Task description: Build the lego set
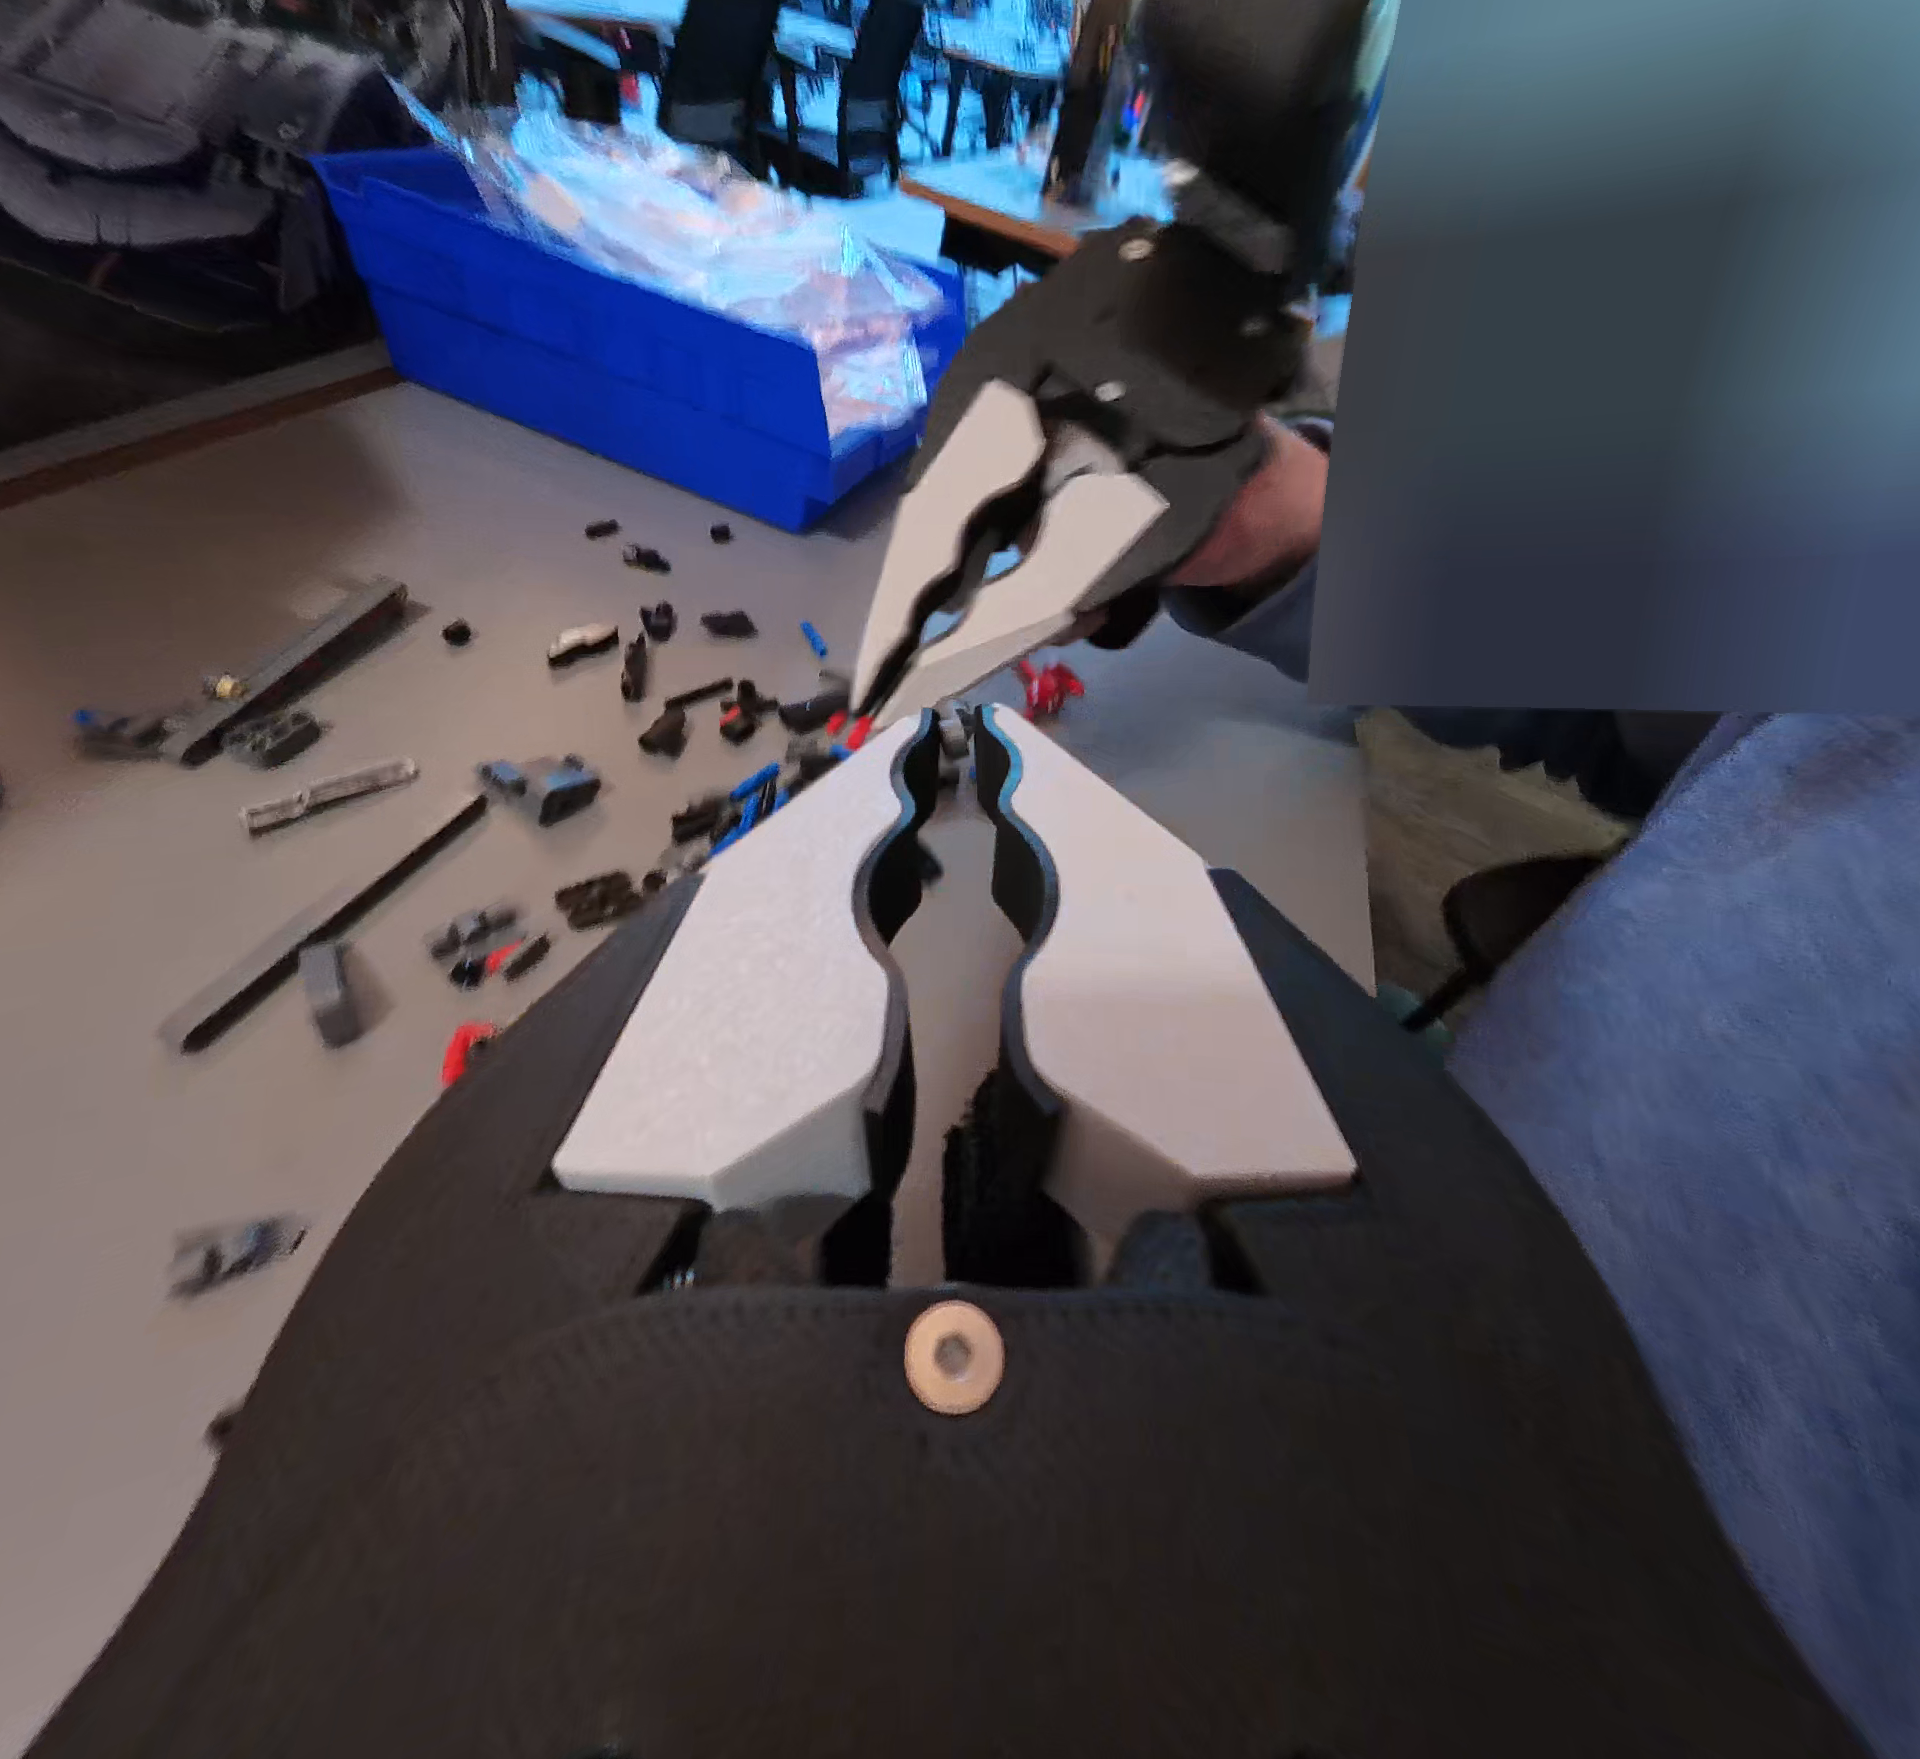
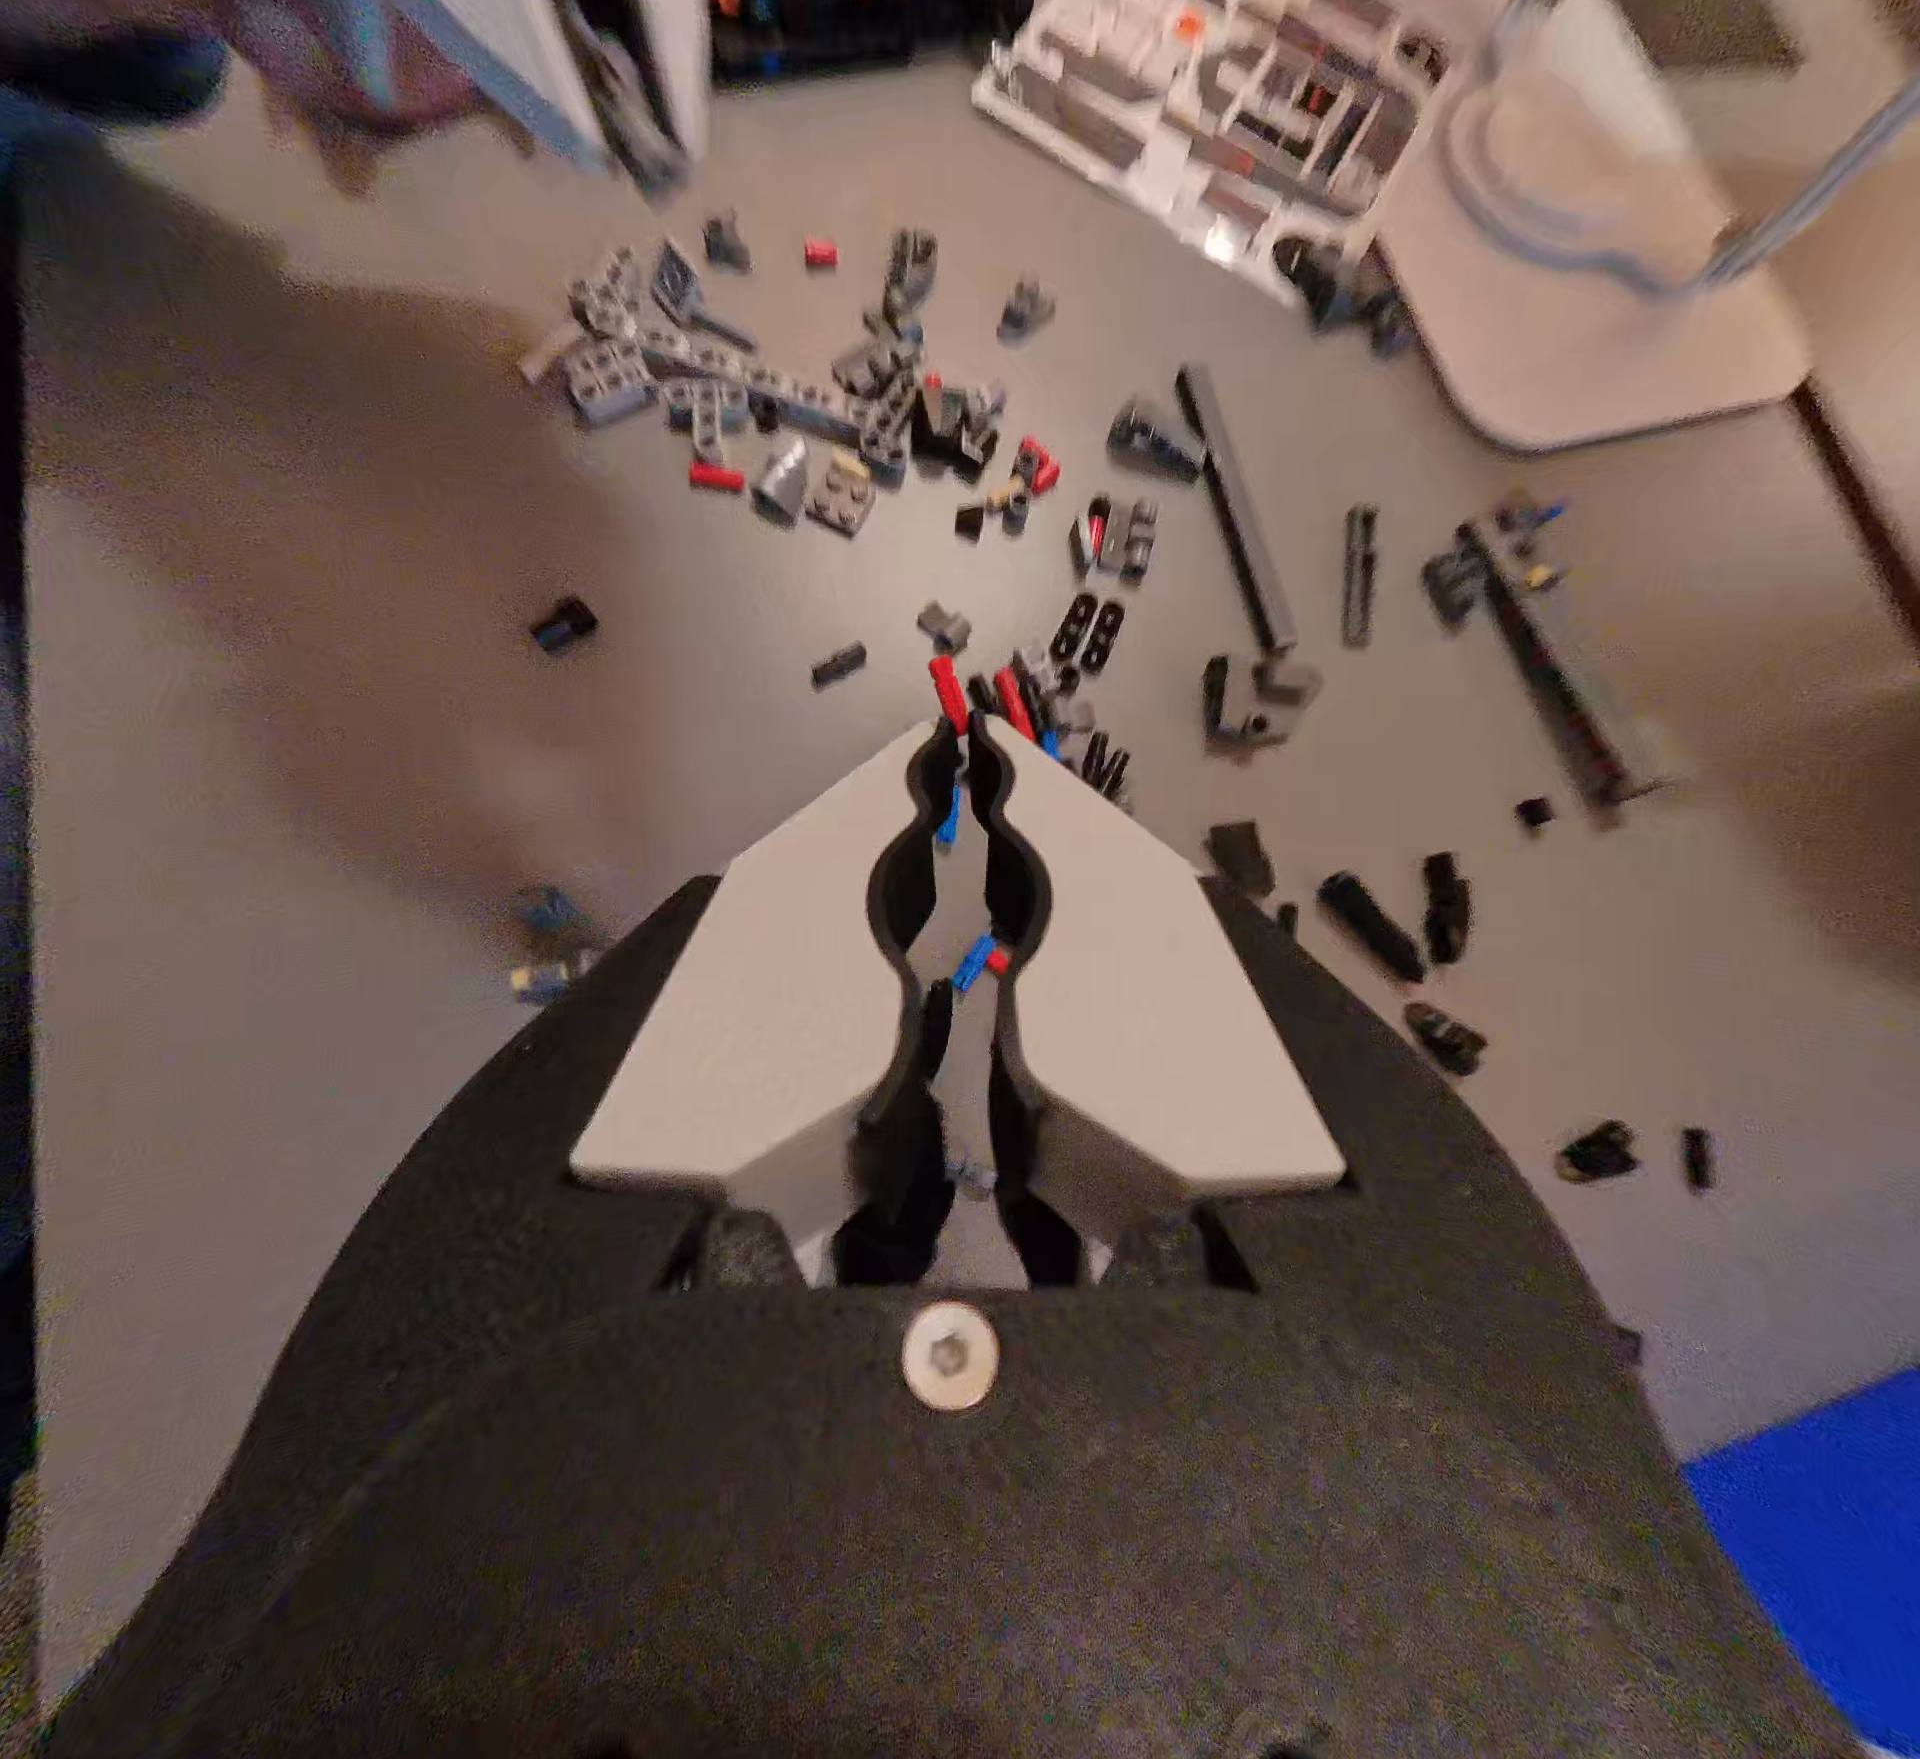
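Right gripper (image 2: 961, 722) jaws nearly closed, pinching small red lego pin (image 2: 943, 683). Left gripper (image 1: 956, 722) jaws narrowly apart round small grey lego piece (image 1: 954, 735), grip unclear. Both above mid grey bench (image 2: 416, 670).

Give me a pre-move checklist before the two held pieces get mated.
1. Right gripper shut on red pin: ok.
2. Left gripper holding small grey piece: ok, though the piece is mostly hidden.
3. Grippers close to each other above the table: ok.
4. Pin lined up with a hole: cannot tell, blurred.
5. Loose parts under the tips: not ok, cluttered.
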